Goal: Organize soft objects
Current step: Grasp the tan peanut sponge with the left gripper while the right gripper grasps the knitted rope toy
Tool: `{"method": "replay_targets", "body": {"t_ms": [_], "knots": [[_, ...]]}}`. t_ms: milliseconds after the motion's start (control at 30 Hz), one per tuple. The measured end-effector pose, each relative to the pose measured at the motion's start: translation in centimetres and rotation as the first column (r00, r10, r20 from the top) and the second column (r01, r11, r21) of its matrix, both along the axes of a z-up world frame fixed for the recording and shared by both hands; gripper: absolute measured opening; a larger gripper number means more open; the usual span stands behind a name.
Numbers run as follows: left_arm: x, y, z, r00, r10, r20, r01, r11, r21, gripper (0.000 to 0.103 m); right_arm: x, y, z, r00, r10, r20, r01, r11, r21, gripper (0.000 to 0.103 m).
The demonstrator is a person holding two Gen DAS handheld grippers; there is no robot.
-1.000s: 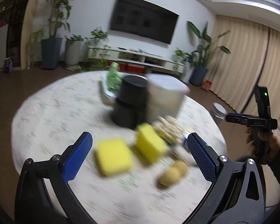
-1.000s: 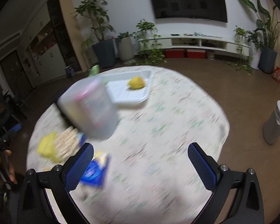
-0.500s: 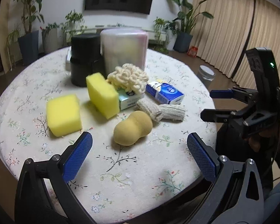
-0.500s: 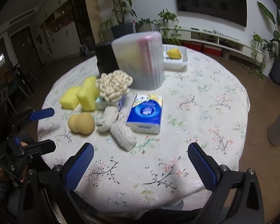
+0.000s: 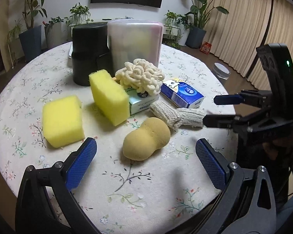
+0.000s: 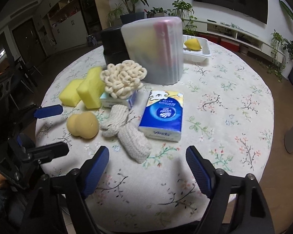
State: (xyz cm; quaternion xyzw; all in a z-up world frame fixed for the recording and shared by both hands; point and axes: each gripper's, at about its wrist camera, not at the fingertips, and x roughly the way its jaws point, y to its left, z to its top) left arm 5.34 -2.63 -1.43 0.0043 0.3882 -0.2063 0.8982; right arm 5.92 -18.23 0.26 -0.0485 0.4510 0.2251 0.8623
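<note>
Round counter [image 5: 39,81] [image 6: 234,101] with a floral cloth; all items sit on its near-left part as seen from the right wrist.

Frosted bin [image 5: 134,42] [image 6: 156,50] stands upright at the far side of the cluster, a black canister [image 5: 89,50] [image 6: 113,42] touching it on the left. White tray [image 6: 202,51] lies behind the bin, a yellow piece [image 6: 192,44] in it.

Two yellow sponges: one flat [image 5: 62,120] [image 6: 69,93], one tilted [image 5: 109,97] [image 6: 91,89] against a small tissue pack [image 5: 142,102] [image 6: 115,102]. Cream looped cloth [image 5: 140,77] [image 6: 123,80] rests on top of that pack. Blue tissue pack [image 5: 182,94] [image 6: 163,117] lies just right of it.

Knit cloth [image 5: 175,115] [image 6: 125,130] lies in front of both packs, touching the blue pack. Tan puff [image 5: 146,138] [image 6: 83,124] lies just left of the knit cloth.

Left gripper [image 5: 146,162] [image 6: 50,128]: jaws wide, nothing between them, hovering near the puff. Right gripper [image 6: 147,172] [image 5: 214,110]: jaws have just been closing, now at medium width, nothing between them; near end of the knit cloth lies just beyond the fingertips, not touched.
</note>
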Motion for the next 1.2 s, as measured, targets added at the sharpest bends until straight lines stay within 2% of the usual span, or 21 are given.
{"method": "replay_targets", "body": {"t_ms": [200,300,633,700,767,1067,1133,1200], "knots": [[0.1,0.0,-0.3,1.0,-0.018,-0.002,0.018,1.0,-0.009,0.103,0.7,-0.3,0.4,1.0,-0.005,-0.005,0.005,1.0,0.014,0.08],[0.1,-0.6,-0.3,0.999,-0.043,0.013,0.043,0.999,0.012,0.103,0.5,0.4,0.1,1.0,0.017,-0.013,-0.017,1.0,0.002,0.08],[2.1,-1.2,-0.8,0.996,-0.083,-0.014,0.082,0.996,-0.027,0.1,1.0,2.2,-1.5,0.997,0.067,-0.033,-0.067,0.998,-0.012,0.064],[2.6,-1.4,-1.4,0.994,-0.098,-0.045,0.097,0.995,-0.028,0.085,1.2,2.4,-1.7,0.997,0.075,-0.031,-0.076,0.997,-0.027,0.062],[2.8,-1.8,-2.0,0.992,-0.112,-0.064,0.112,0.994,-0.004,0.078,1.3,2.6,-1.9,0.996,0.087,-0.017,-0.088,0.995,-0.044,0.06],[3.0,-1.8,-1.6,0.985,-0.157,-0.065,0.155,0.988,-0.025,0.078,1.8,2.5,-1.9,0.994,0.105,-0.012,-0.105,0.994,-0.041,0.06],[2.9,-2.1,-1.7,0.985,-0.159,-0.067,0.16,0.987,0.008,0.066,1.7,2.6,-1.9,0.994,0.109,-0.008,-0.11,0.993,-0.046,0.06],[2.8,-1.9,-1.8,0.989,-0.138,-0.06,0.14,0.989,0.043,0.049,1.6,2.7,-2.0,0.993,0.114,-0.006,-0.114,0.992,-0.052,0.06]]}}
